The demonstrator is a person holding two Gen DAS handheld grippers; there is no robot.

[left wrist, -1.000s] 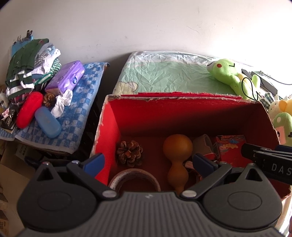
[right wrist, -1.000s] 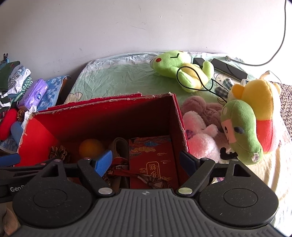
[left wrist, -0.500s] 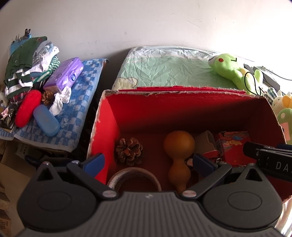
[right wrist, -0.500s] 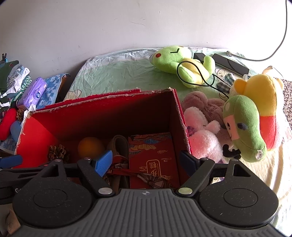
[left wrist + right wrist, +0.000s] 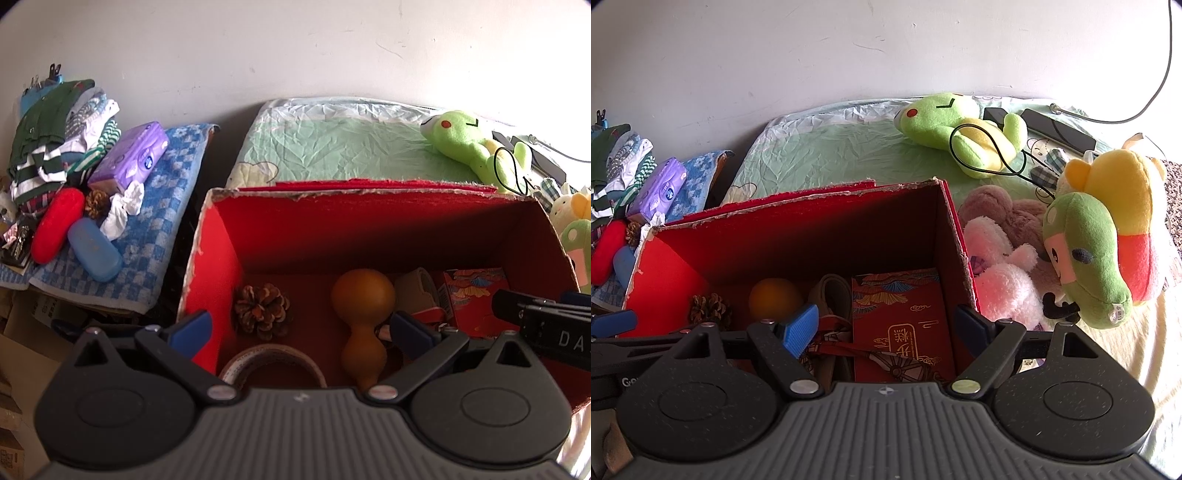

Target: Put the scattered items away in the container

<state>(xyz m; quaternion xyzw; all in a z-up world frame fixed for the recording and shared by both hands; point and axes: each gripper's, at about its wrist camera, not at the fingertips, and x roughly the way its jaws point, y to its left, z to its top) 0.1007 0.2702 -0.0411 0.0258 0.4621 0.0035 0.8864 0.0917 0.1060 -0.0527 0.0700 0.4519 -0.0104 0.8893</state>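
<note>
Tools poised over a red box (image 5: 221, 258) on the bed, both spread wide and holding nothing.

Left tool (image 5: 301, 326) hangs above the box's near left part, where a pine cone (image 5: 261, 310), an orange gourd (image 5: 362, 314) and a tape roll (image 5: 271, 363) lie on the floor of the box; right tool (image 5: 886, 325) hangs above its right end, over a red patterned packet (image 5: 901, 325). Outside the box, a purple tissue pack (image 5: 129, 157), a red case (image 5: 57, 225), a blue case (image 5: 94, 249) and a second pine cone (image 5: 96, 202) rest on a blue checked towel (image 5: 162, 206) to the left. Plush toys sit on the bed to the right, among them a green frog (image 5: 945, 118).
</note>
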